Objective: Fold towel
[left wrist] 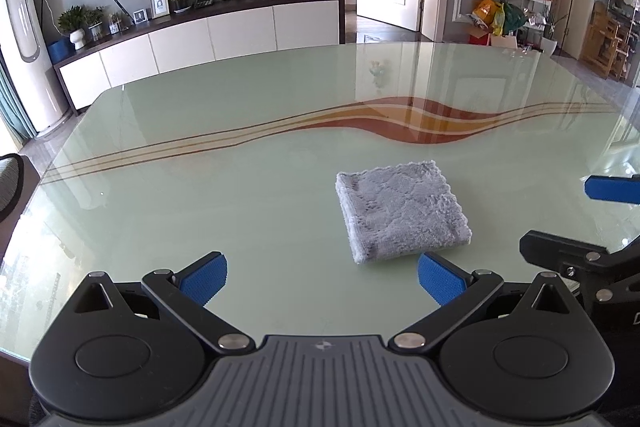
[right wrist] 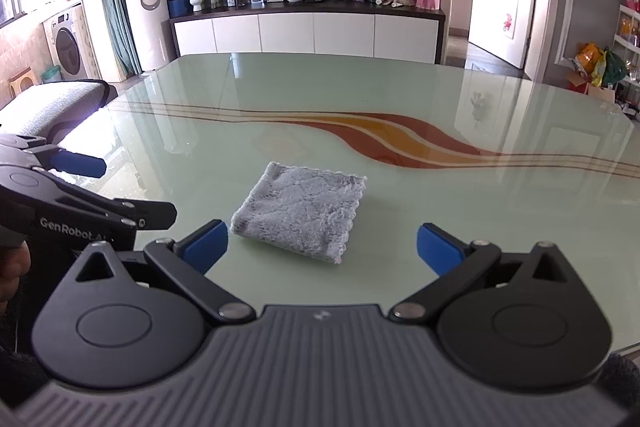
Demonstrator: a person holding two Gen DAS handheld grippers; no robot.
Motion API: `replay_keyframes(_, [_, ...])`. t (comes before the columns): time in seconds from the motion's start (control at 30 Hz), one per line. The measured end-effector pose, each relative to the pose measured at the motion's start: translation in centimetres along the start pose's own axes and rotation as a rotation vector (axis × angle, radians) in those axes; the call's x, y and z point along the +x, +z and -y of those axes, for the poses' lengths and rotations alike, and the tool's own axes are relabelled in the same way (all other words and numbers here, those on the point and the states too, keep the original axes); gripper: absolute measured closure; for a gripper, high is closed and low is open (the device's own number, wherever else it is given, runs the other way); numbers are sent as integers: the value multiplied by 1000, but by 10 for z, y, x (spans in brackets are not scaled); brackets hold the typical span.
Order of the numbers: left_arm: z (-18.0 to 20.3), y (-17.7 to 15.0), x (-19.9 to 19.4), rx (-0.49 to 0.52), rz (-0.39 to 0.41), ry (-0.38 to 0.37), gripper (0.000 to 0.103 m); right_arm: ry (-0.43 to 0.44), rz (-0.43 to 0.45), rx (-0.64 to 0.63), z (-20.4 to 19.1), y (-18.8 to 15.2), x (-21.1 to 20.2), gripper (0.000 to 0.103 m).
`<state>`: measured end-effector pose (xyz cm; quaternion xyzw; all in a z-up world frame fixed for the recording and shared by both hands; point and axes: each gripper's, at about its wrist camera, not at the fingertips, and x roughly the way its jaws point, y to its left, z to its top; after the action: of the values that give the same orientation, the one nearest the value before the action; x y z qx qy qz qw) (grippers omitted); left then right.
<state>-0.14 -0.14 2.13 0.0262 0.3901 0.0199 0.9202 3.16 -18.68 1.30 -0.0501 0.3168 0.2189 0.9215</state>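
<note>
The towel point(left wrist: 402, 213) lies as a compact folded square on the desk point(left wrist: 240, 187), apparently finished; both grippers, left point(left wrist: 322, 279) and right point(right wrist: 322, 247), hover clear, jaws spread wide and empty.

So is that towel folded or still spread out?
Folded: the towel lies as a thick small square with stacked layers at its edges.

Left gripper point(left wrist: 322, 281): black linkage arms, round black pivot housings, silver rivets at joints, blue textured pads point(left wrist: 440, 283) on fingers point(left wrist: 204, 277), grey ribbed body with small diamond emblem at centre. Right gripper point(right wrist: 322, 251): same build, blue pads, silver rivets, grey ribbed body. In right wrist view, left gripper's side bears white "GenRobot.AI" lettering, small screws beside it.
</note>
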Motion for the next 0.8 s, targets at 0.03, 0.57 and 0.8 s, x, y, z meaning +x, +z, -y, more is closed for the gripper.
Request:
replay_keyframes(0.03, [1, 0, 0, 6, -2, 6, 0, -1, -1, 0, 0, 0, 0, 0])
replay_keyframes(0.57, [-4, -1, -3, -21, 16, 14, 0, 2, -9, 1, 1, 0, -1, 0])
replay_keyframes(0.8, [-1, -3, -3, -19, 25, 17, 0, -1, -9, 1, 2, -2, 0, 0])
